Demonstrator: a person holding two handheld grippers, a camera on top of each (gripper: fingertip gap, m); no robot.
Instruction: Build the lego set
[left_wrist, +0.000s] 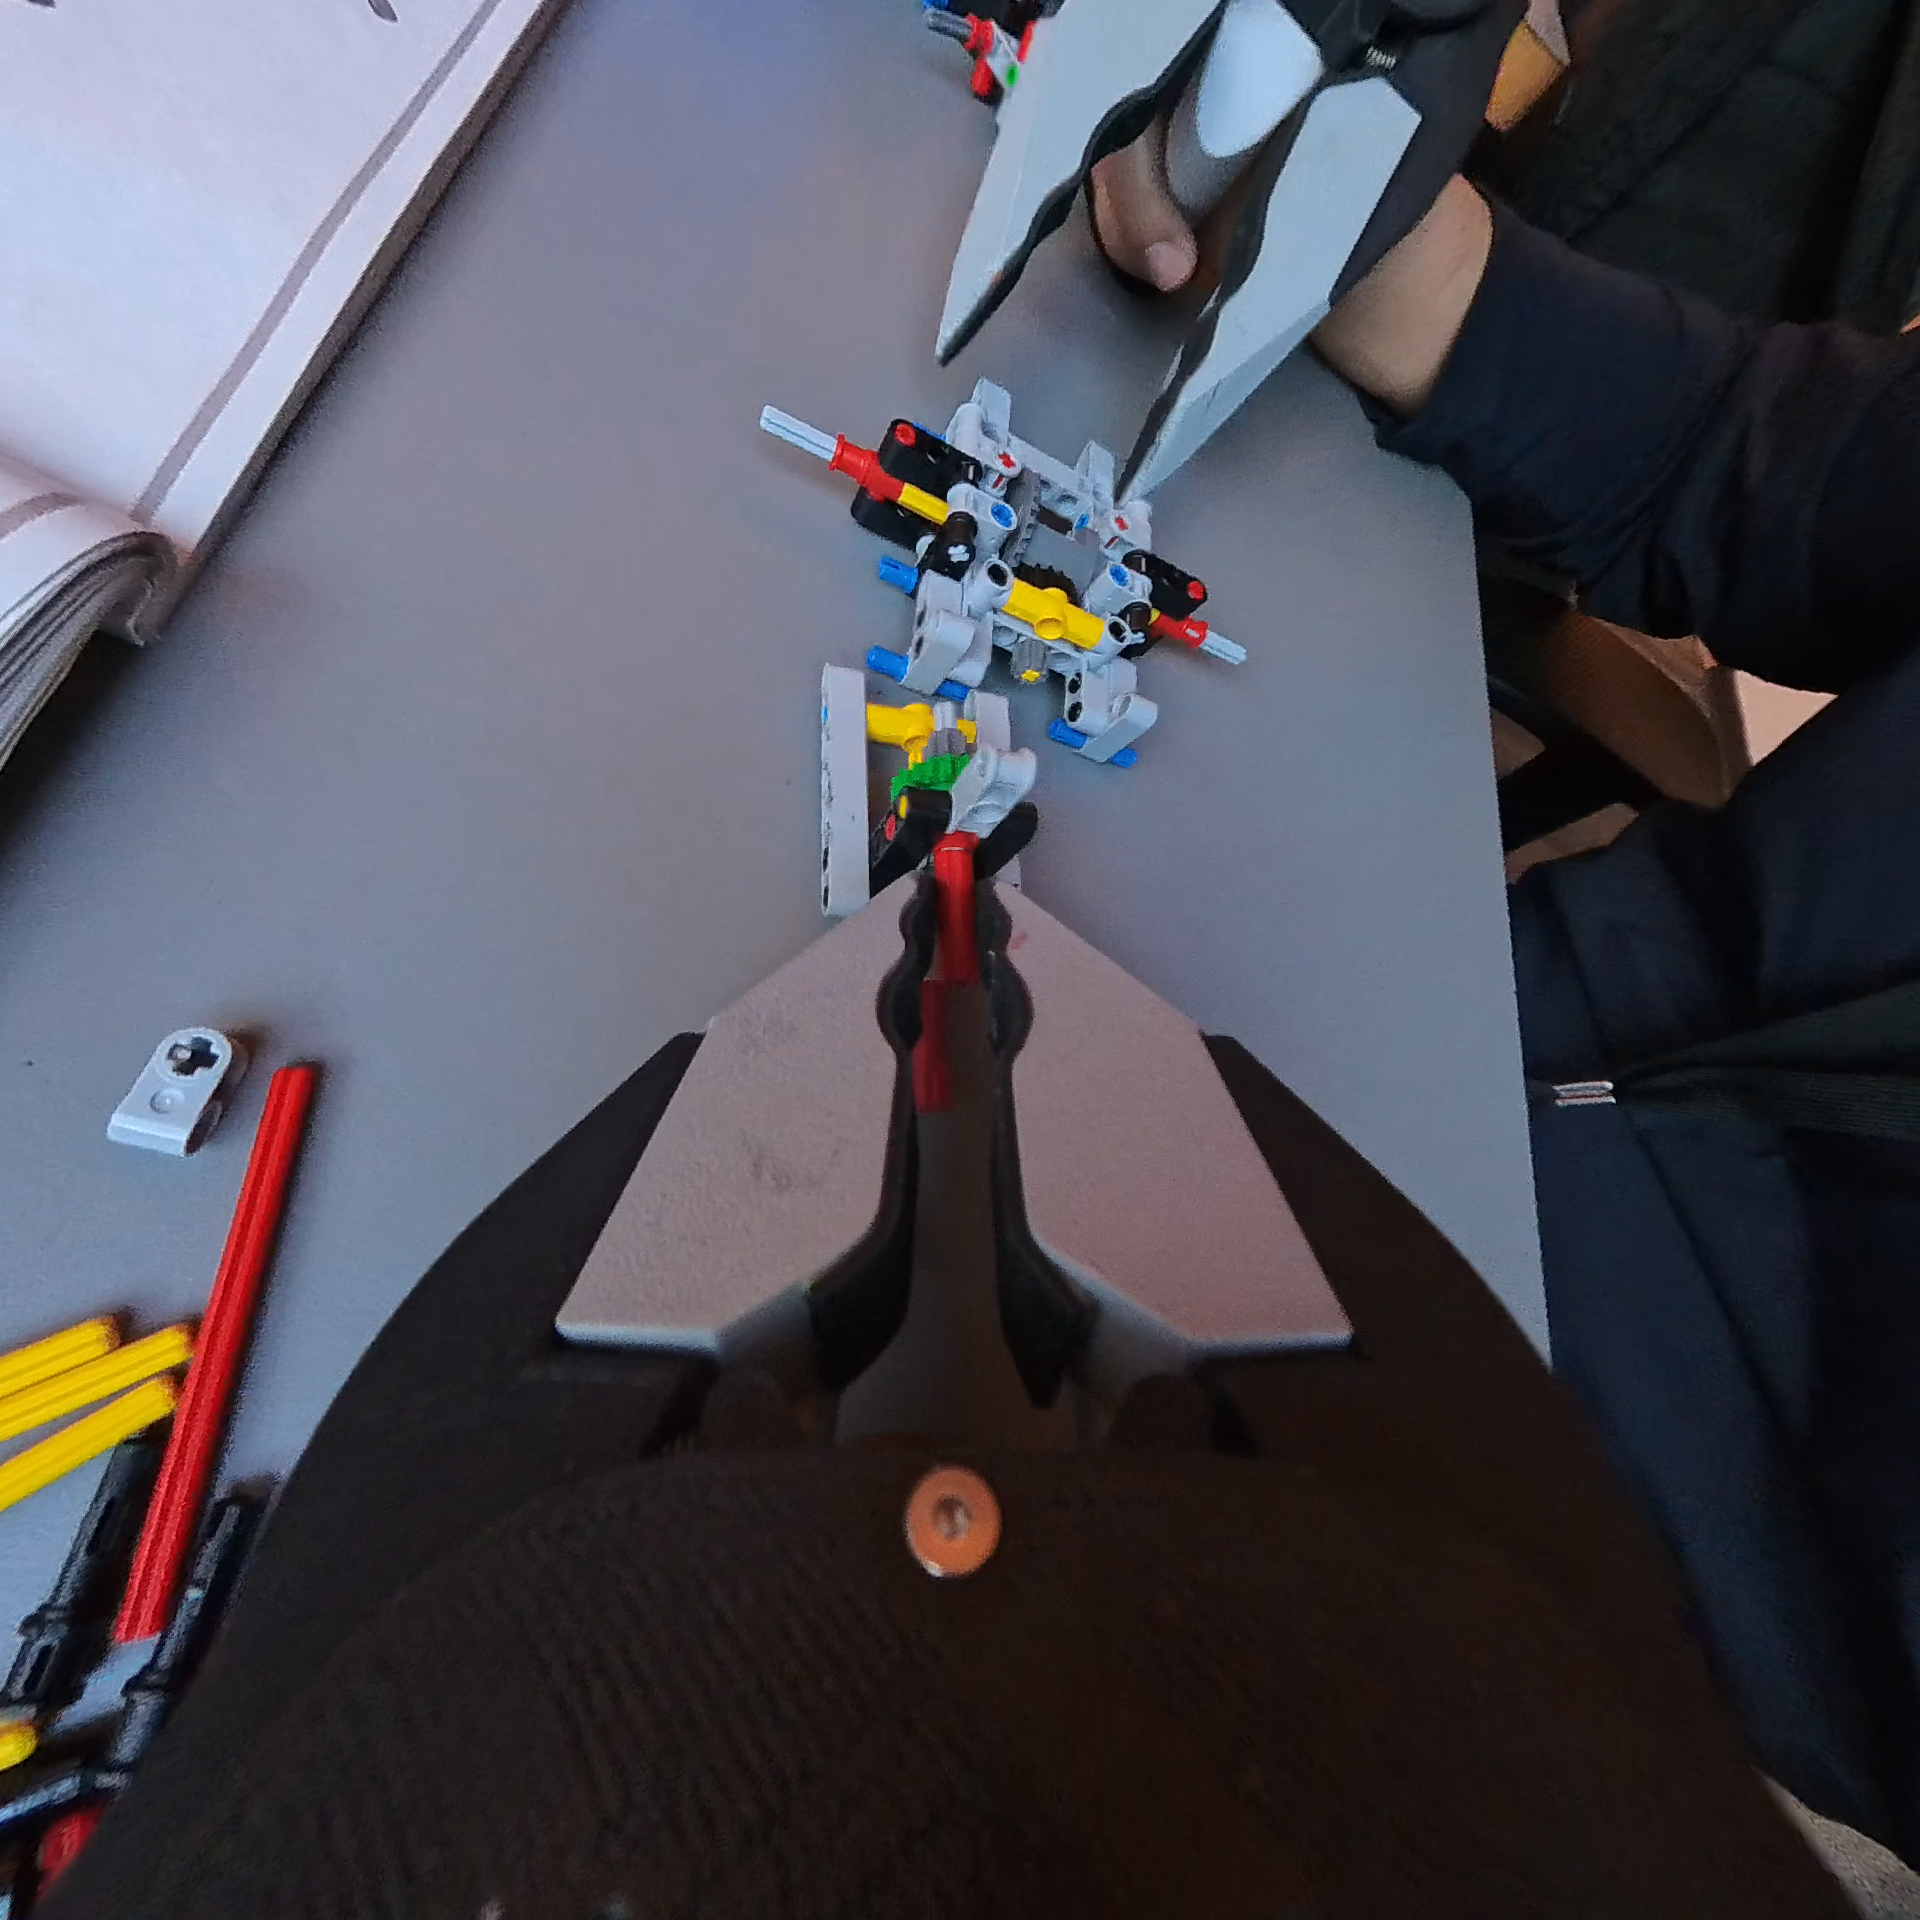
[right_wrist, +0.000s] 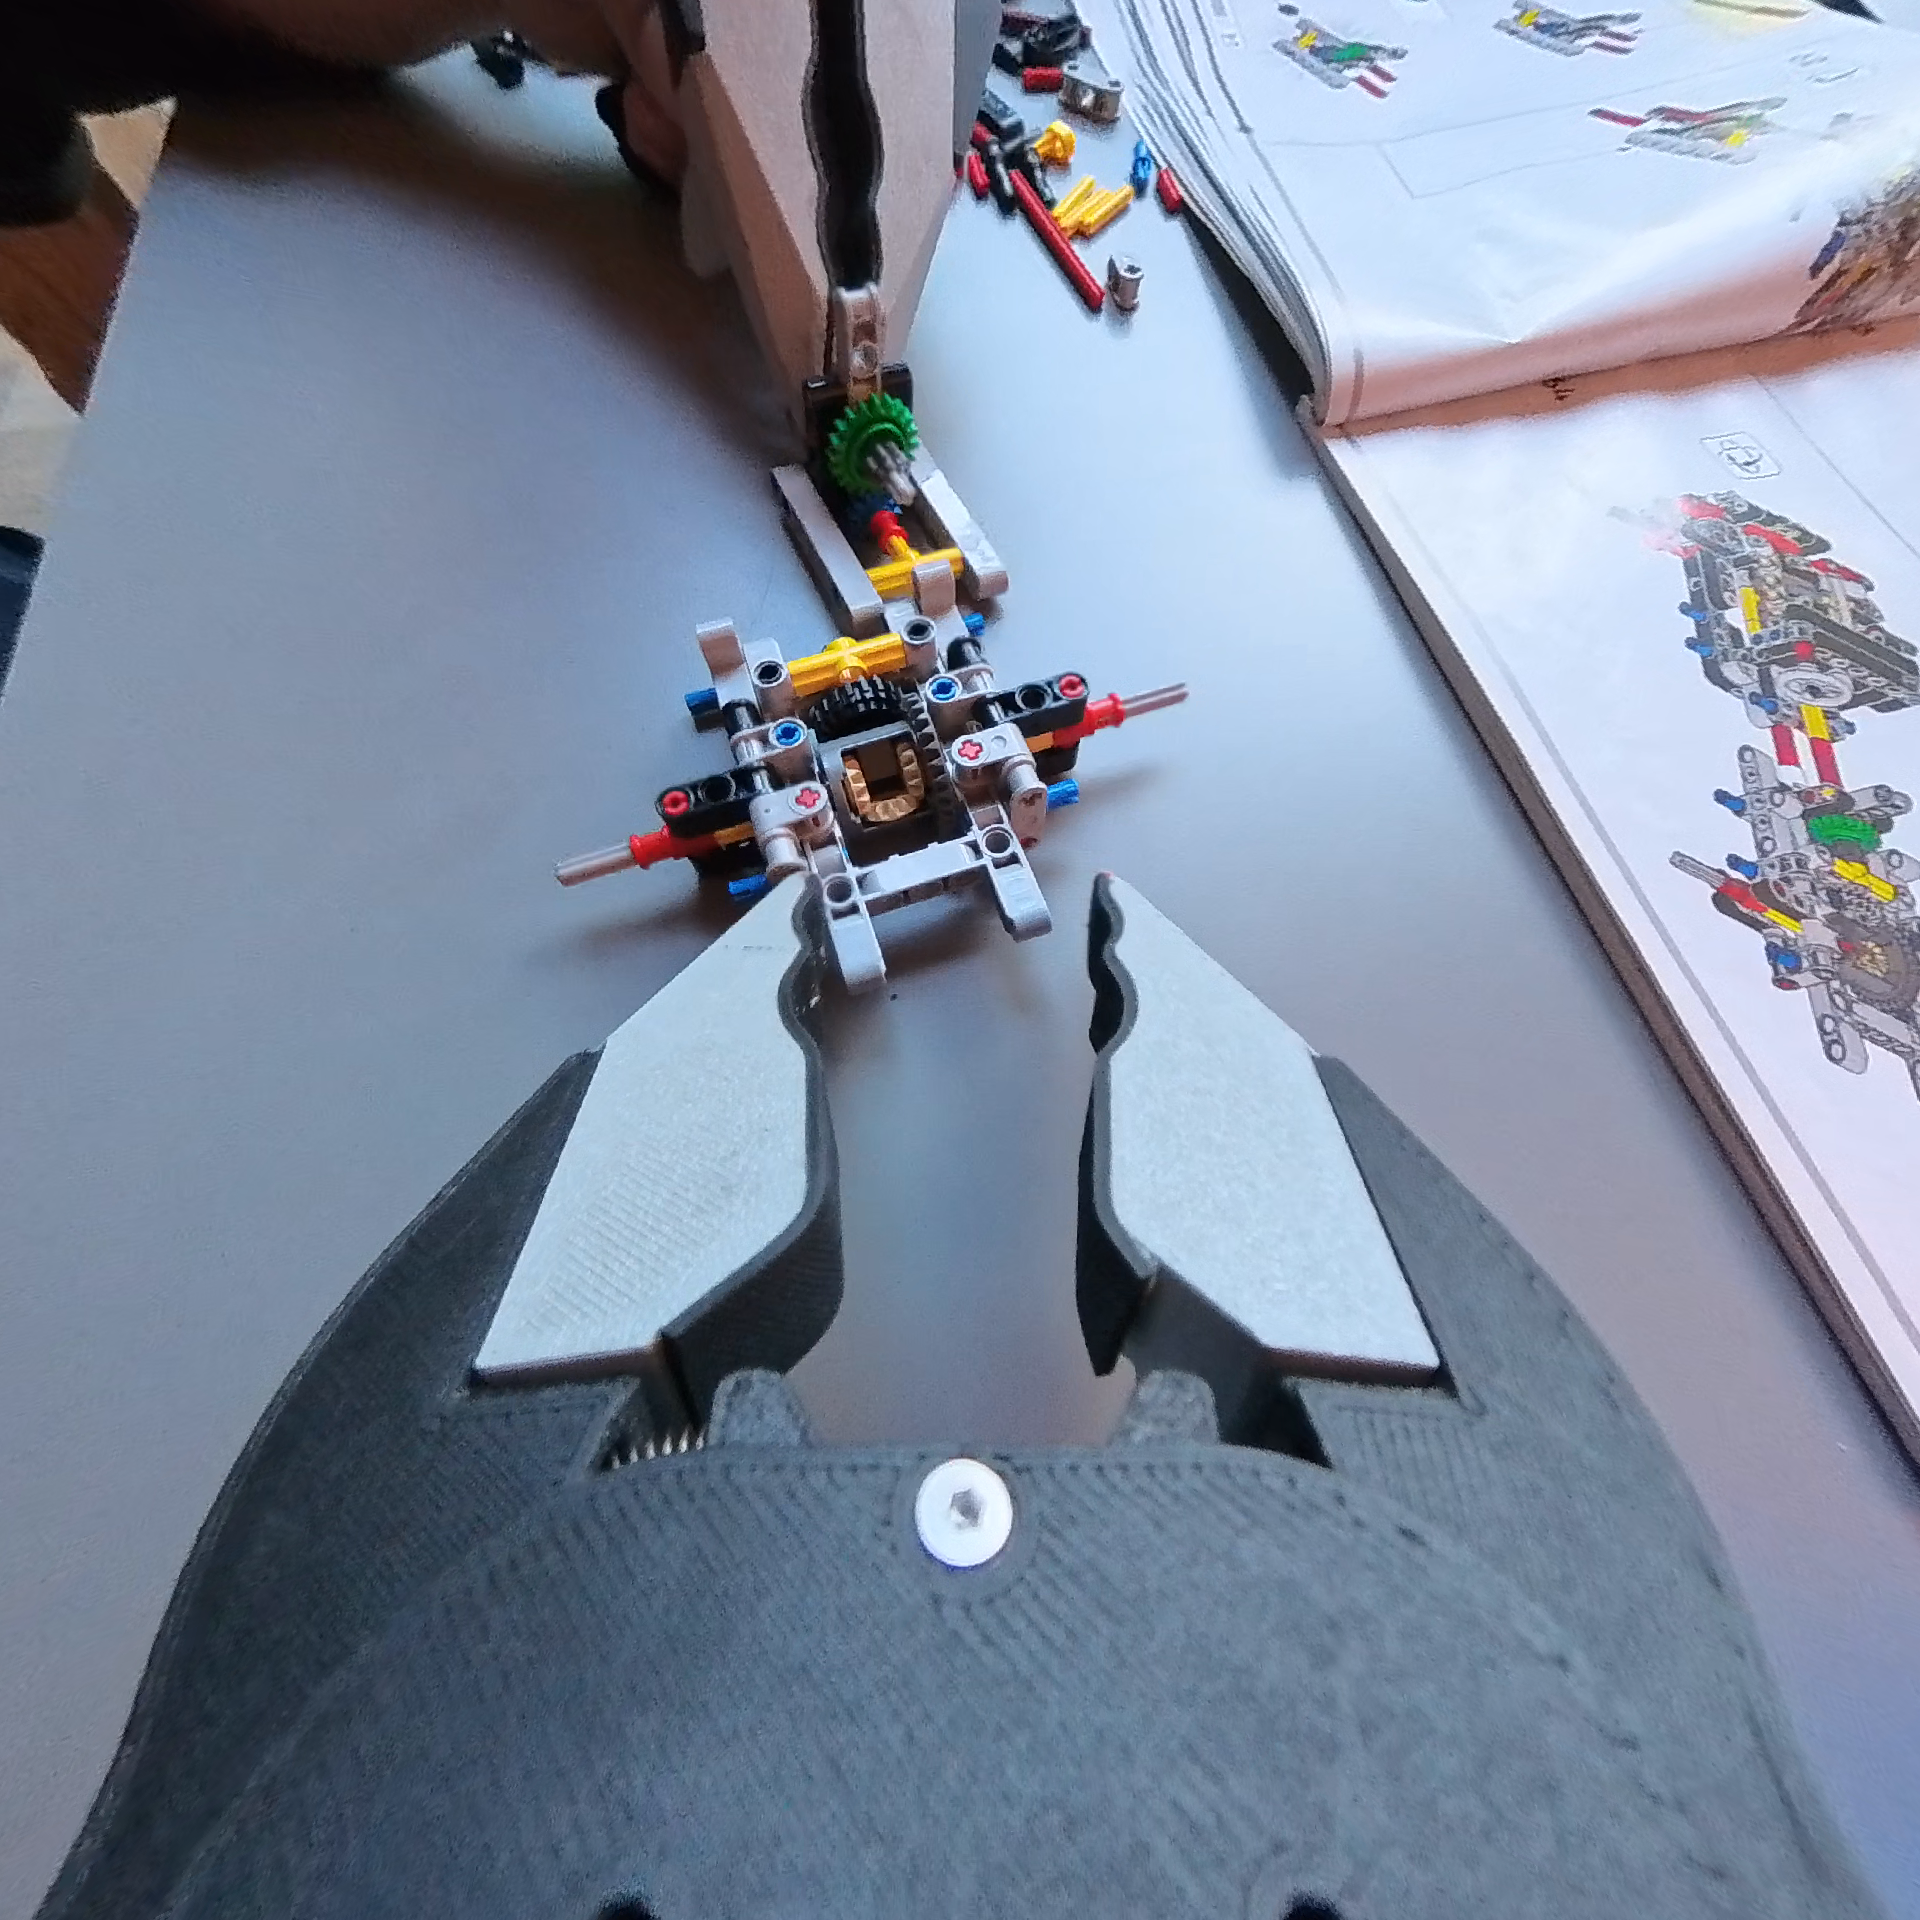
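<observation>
My left gripper (left_wrist: 954, 904) is shut on a red axle (left_wrist: 951, 935) that sticks out of a small sub-assembly with a green gear (left_wrist: 925, 774), a yellow piece and grey beams (left_wrist: 844, 790), which rests on the grey table. The gripper also shows in the right wrist view (right_wrist: 854, 291), above the green gear (right_wrist: 871, 442). Just beyond lies a larger grey, black and yellow gear assembly (left_wrist: 1029, 582) with red-tipped axles. My right gripper (right_wrist: 951, 894) is open at the near end of this assembly (right_wrist: 883, 769). Its left finger (right_wrist: 790, 956) touches a grey leg, and its right finger stands apart.
An open instruction booklet (right_wrist: 1558, 208) lies along one side of the table; it also shows in the left wrist view (left_wrist: 208, 260). Loose parts lie near it: a long red axle (left_wrist: 218, 1340), yellow axles (left_wrist: 83, 1392), a grey connector (left_wrist: 177, 1091). A person's dark sleeve (left_wrist: 1610, 468) is at the table edge. The tips of one gripper are about 12 cm away from the tips of the other.
</observation>
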